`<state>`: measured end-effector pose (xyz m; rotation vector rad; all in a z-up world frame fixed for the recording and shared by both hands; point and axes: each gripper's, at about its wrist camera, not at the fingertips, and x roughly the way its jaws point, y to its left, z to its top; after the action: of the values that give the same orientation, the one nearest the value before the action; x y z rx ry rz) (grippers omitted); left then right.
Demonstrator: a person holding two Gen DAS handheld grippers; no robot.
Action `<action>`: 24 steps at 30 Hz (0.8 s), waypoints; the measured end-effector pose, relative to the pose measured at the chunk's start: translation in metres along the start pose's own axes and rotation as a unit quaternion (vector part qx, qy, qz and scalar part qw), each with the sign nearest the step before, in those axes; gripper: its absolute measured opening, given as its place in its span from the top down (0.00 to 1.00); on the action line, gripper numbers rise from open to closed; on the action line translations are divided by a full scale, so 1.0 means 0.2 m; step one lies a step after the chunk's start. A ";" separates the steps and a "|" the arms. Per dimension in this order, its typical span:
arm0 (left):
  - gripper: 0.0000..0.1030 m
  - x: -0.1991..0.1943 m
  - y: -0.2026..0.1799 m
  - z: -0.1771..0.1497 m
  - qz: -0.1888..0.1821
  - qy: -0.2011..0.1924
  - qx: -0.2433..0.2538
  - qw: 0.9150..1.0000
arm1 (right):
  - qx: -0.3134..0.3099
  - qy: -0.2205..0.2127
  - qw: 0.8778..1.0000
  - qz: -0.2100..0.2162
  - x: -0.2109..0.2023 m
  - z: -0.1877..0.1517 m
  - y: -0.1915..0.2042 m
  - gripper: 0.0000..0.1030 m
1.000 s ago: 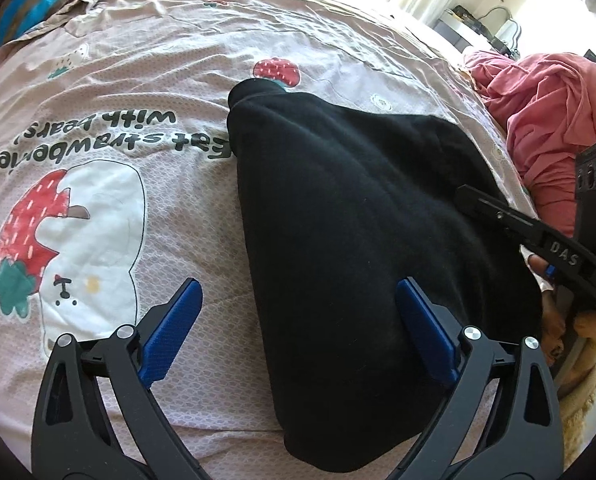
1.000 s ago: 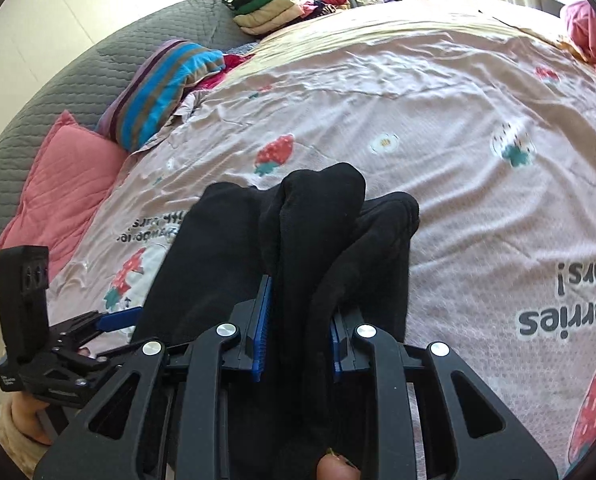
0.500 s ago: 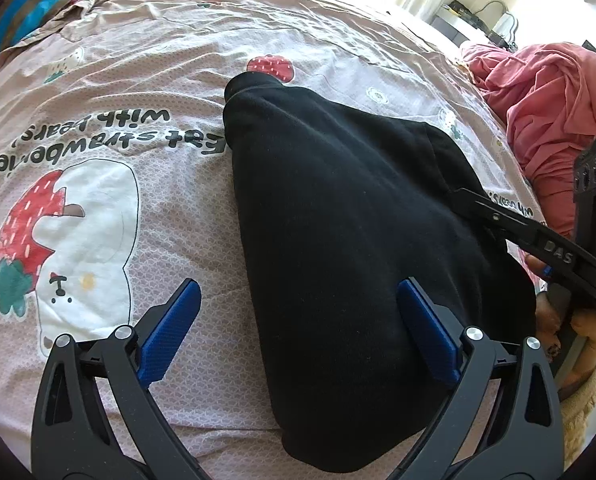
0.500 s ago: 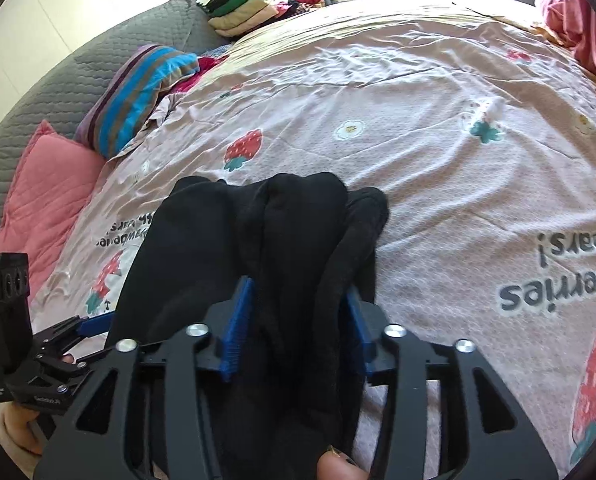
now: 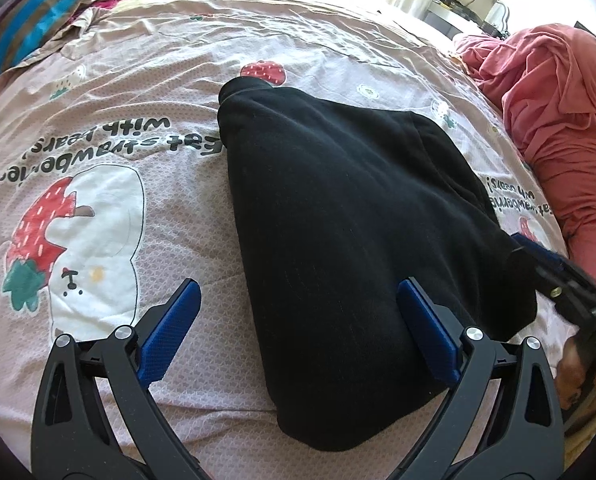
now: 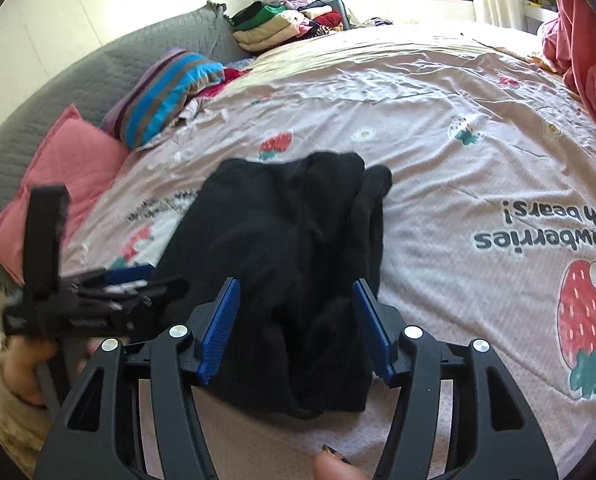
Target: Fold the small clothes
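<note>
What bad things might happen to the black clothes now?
1. The right gripper is open around the black garment, so the loose bunched folds on that side may spread apart.
2. The left gripper is also open with one finger over the cloth; moving it could drag the edge and undo the fold.
3. The bedspread is wrinkled and soft, so any next fold might come out crooked.

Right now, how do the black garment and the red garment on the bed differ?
The black garment lies folded and fairly flat in the middle of the bed; the red garment sits in a loose, crumpled heap at the edge. The black one lies just ahead of both open grippers; the red one lies farther off. Both rest on the strawberry bedspread.
</note>
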<state>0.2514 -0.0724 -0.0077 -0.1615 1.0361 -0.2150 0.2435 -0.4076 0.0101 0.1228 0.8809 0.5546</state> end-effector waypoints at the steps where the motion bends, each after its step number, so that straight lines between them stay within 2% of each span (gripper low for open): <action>1: 0.10 0.00 0.00 -0.01 0.000 -0.001 0.001 1.000 | -0.003 0.004 1.000 -0.015 0.02 -0.01 -0.01 0.53; 5: 0.10 -0.01 -0.01 -0.03 -0.002 -0.002 0.004 1.000 | 0.031 0.038 0.998 -0.025 0.11 -0.07 -0.07 0.52; 6: 0.10 -0.01 -0.01 -0.04 -0.004 -0.003 0.003 1.000 | 0.036 0.038 0.998 -0.026 0.12 -0.08 -0.08 0.48; 8: 0.10 -0.02 -0.01 -0.05 -0.002 -0.008 0.002 1.000 | 0.047 0.037 0.998 -0.025 0.13 -0.10 -0.09 0.47; 11: 0.10 -0.03 -0.01 -0.07 -0.005 -0.010 -0.003 1.000 | 0.038 0.022 0.998 -0.035 0.09 -0.10 -0.07 0.45; 13: 0.10 -0.04 -0.01 -0.07 -0.003 -0.013 -0.001 1.000 | 0.031 0.005 0.998 -0.045 0.03 -0.10 -0.04 0.39; 14: 0.10 -0.05 -0.01 -0.07 -0.001 -0.015 0.002 1.000 | 0.028 -0.002 0.998 -0.051 0.01 -0.10 -0.04 0.32; 17: 0.10 -0.07 -0.02 -0.07 -0.001 -0.019 0.004 1.000 | 0.019 -0.030 0.997 -0.062 -0.07 -0.11 -0.01 0.27; 20: 0.10 -0.10 -0.02 -0.08 -0.002 -0.024 0.007 1.000 | 0.002 -0.052 0.996 -0.074 -0.15 -0.13 0.03 0.14; 24: 0.09 -0.14 -0.03 -0.10 -0.004 -0.031 0.008 0.999 | -0.017 -0.081 0.992 -0.090 -0.26 -0.16 0.09 0.08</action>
<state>0.2202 -0.0708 0.0074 -0.1562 0.9719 -0.2236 0.1865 -0.4225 0.0321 0.0562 0.7156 0.3847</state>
